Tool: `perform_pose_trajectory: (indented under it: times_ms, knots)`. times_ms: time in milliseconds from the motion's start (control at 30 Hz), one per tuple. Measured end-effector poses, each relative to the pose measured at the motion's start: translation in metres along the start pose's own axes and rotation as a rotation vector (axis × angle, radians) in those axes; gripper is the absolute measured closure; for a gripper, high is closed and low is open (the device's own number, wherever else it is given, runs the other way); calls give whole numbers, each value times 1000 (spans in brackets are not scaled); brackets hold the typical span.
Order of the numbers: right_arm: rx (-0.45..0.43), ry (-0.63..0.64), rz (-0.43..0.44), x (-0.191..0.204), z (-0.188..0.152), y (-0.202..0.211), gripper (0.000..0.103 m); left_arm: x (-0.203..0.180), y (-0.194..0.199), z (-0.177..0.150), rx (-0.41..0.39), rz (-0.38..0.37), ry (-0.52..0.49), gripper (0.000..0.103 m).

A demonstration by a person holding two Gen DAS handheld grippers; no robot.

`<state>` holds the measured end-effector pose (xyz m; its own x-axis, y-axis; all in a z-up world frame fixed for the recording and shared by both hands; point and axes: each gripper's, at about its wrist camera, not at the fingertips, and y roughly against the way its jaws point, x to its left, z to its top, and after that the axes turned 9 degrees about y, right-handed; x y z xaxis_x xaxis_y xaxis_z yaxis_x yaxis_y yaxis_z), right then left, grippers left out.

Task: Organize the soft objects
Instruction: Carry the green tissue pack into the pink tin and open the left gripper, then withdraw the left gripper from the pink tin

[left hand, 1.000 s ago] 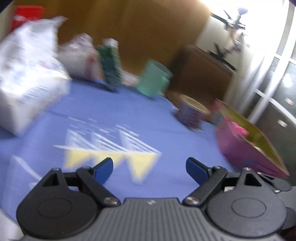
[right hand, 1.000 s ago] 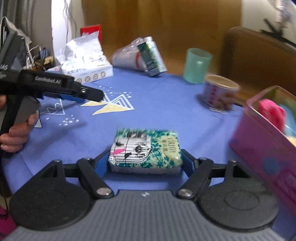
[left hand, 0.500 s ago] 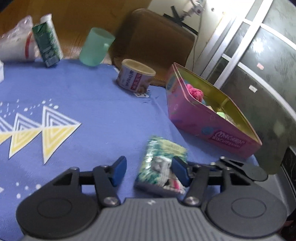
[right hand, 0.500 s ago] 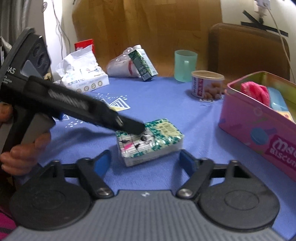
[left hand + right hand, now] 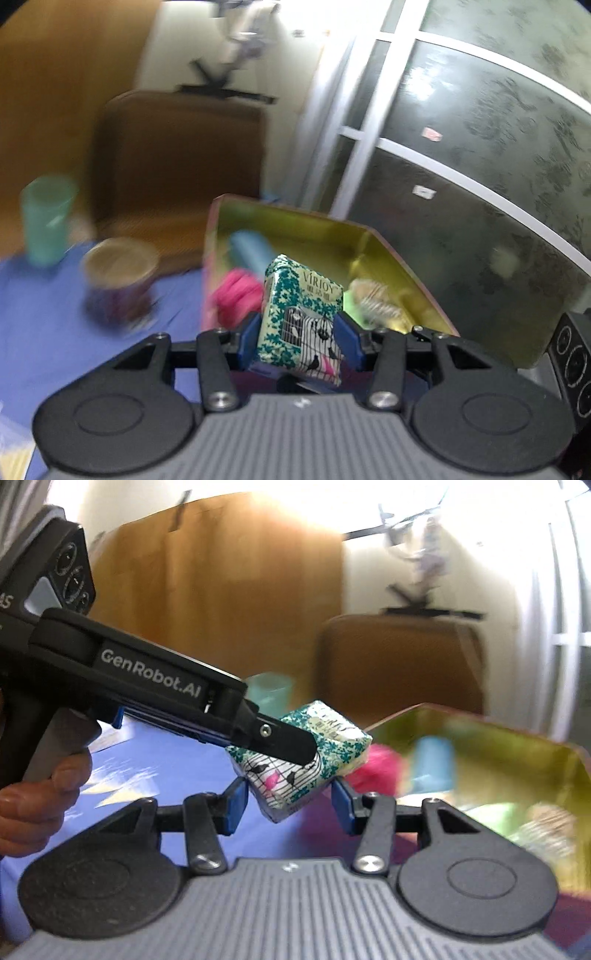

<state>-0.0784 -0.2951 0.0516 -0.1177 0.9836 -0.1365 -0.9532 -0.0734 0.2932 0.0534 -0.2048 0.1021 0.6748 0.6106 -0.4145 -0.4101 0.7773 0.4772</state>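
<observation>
Green-printed tissue pack [image 5: 301, 317], clamped between left tongs [image 5: 298, 339]

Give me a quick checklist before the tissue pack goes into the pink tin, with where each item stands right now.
1. Left gripper has the tissue pack: ok. Its jaws have just been closing and the blue pads press both sides.
2. Pack is off the blue tablecloth: ok, it hangs in the air.
3. Right gripper is clear of the pack: cannot tell. Its jaws have just been closing and stand on either side of the pack; contact is unclear.
4. Pink tin is open: ok, no lid on it.
5. Free space inside the tin: cannot tell. A pink item, a blue item and a pale one already lie there, blurred.
</observation>
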Motion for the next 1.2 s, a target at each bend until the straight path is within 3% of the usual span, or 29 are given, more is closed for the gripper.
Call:
perform_pose_trajectory:
  times_ms: [133, 267, 433, 667, 800, 900, 933, 1200]
  knots:
    - [16, -34, -106, -42, -1, -2, 50, -21, -52, 16, 24, -27, -28, 59]
    - [55, -76, -195, -75, -6, -15, 50, -45, -95, 22, 54, -1, -40, 59]
    - [85, -166, -318, -107, -14, -30, 49, -57, -128, 25, 79, 120, -28, 56]
    - [-1, -318, -331, -105, -32, 6, 47, -48, -95, 15, 33, 262, -73, 45]
    - [-74, -376, -349, -88, -35, 29, 40, -42, -63, 3, 4, 340, -107, 41]
    - [-121, -423, -365, -78, -35, 41, 25, -36, -40, -7, -7, 384, -106, 33]
    - [-135, -444, -364, -74, -36, 45, 25, -34, -32, -11, -9, 393, -98, 30]
    - [-122, -507, -287, -46, -35, 59, 25, -19, 11, -39, -10, 453, -73, 26]
